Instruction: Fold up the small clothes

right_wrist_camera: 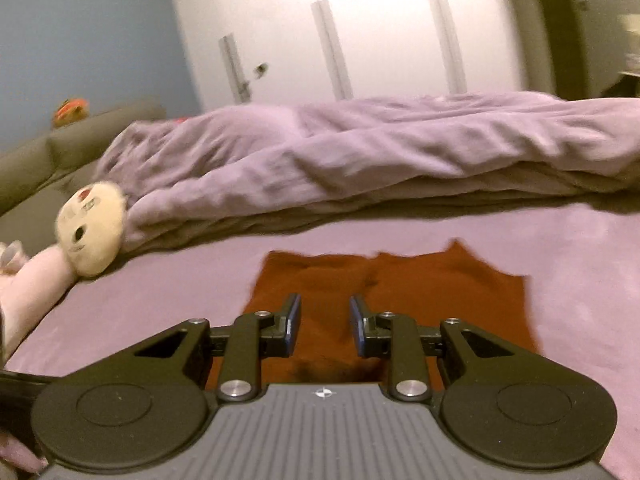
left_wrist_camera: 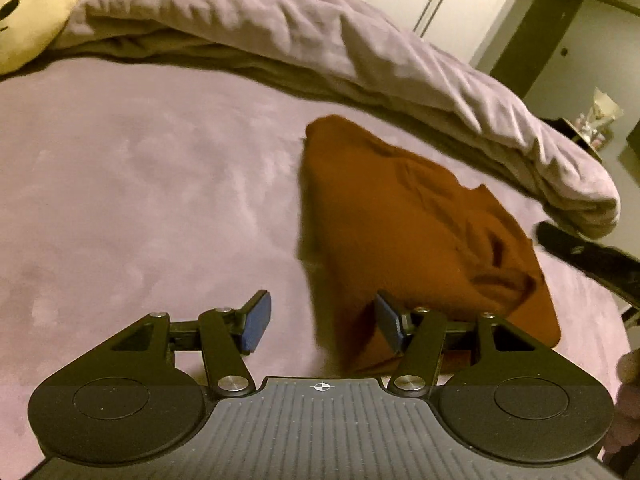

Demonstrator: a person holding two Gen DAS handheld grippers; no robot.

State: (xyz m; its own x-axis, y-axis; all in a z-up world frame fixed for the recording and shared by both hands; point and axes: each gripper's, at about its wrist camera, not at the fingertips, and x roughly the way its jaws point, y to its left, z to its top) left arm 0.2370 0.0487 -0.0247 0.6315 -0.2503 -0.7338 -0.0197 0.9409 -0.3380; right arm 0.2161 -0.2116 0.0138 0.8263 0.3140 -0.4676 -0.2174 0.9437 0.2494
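Note:
A rust-brown small garment (left_wrist_camera: 400, 220) lies partly folded on the lilac bed sheet (left_wrist_camera: 140, 180), with some wrinkles near its right side. My left gripper (left_wrist_camera: 322, 312) hovers at the garment's near-left corner. Its jaws stand wide apart, and the cloth's edge reaches in beside the right blue pad (left_wrist_camera: 386, 320) without being pinched. In the right wrist view the same garment (right_wrist_camera: 440, 292) spreads flat ahead. My right gripper (right_wrist_camera: 325, 316) hangs over its near edge with a narrow gap between the pads and nothing pinched between them.
A crumpled lilac duvet (left_wrist_camera: 360, 40) is piled along the far side of the bed (right_wrist_camera: 360, 152). A cream plush toy (right_wrist_camera: 92, 228) lies at the left (left_wrist_camera: 24, 12). White wardrobe doors (right_wrist_camera: 340, 40) stand behind. A black tool part (left_wrist_camera: 580, 256) juts in at the right.

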